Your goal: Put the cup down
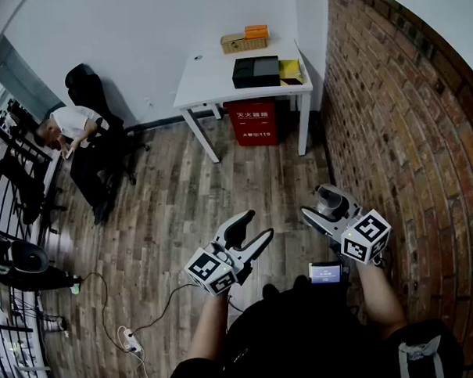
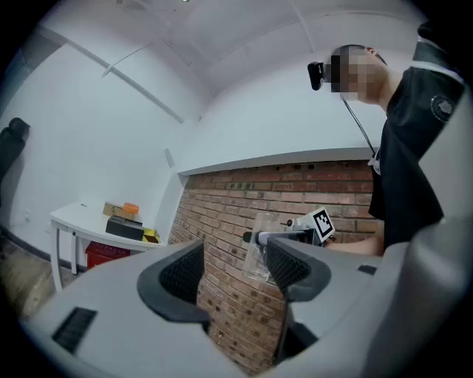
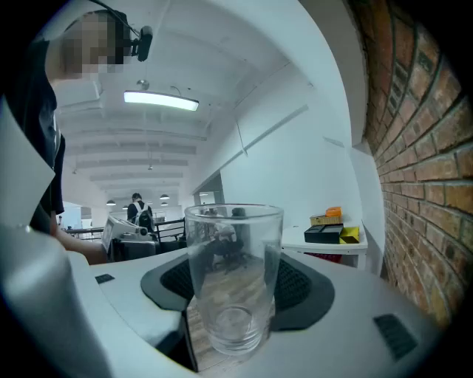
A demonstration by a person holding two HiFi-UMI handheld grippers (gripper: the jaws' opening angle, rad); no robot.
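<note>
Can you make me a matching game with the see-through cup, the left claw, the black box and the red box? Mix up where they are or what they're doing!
Things:
1. glass cup
2. left claw
3. black box
4. red box

Places or states:
A. under the white table
B. on top of the white table
C. open, with nothing between its jaws
D. gripped in the right claw, up off the floor

Right pairs: 1-D, 2-C, 3-B, 4-A.
</note>
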